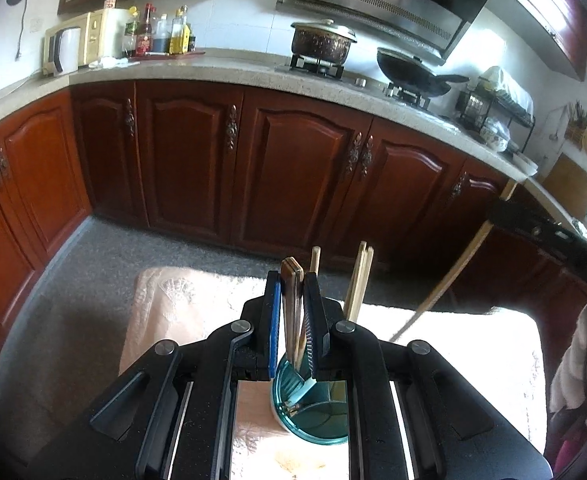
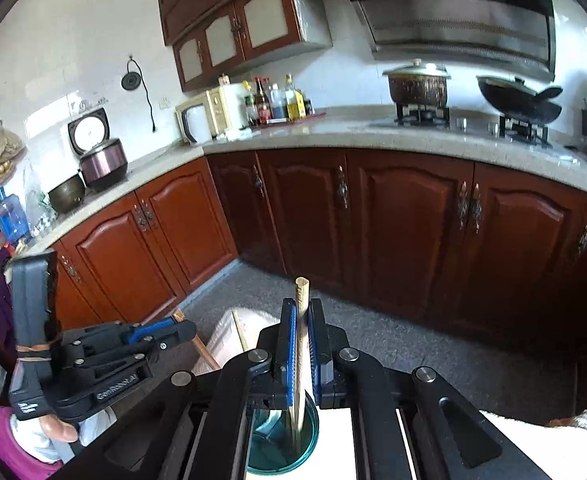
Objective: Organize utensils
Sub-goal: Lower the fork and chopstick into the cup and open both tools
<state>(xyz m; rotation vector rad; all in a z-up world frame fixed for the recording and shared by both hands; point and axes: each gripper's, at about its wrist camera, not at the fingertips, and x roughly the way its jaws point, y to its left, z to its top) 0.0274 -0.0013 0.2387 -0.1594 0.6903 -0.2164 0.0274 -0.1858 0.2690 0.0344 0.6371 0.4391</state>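
My left gripper [image 1: 292, 280] is shut on a pair of dark brown chopsticks [image 1: 291, 304]. They stand upright with their lower ends inside the teal utensil holder [image 1: 313, 412] on the table. Light wooden chopsticks [image 1: 358, 280] rise just behind the gripper. My right gripper [image 2: 302, 306] is shut on one light wooden chopstick [image 2: 302, 292], whose lower end reaches into the teal holder [image 2: 281, 444]. In the right wrist view the left gripper [image 2: 189, 330] comes in from the left. In the left wrist view the right gripper [image 1: 497, 212] holds its long chopstick [image 1: 449, 276] slanted at the right.
A pale embroidered cloth covers the table [image 1: 173, 312]. Beyond it are grey floor and red-brown cabinets [image 1: 189, 160] under an L-shaped counter [image 1: 221, 66]. On the counter are a microwave [image 1: 73, 44], bottles, a lidded pot [image 1: 321, 42], a wok [image 1: 413, 72] and a dish rack.
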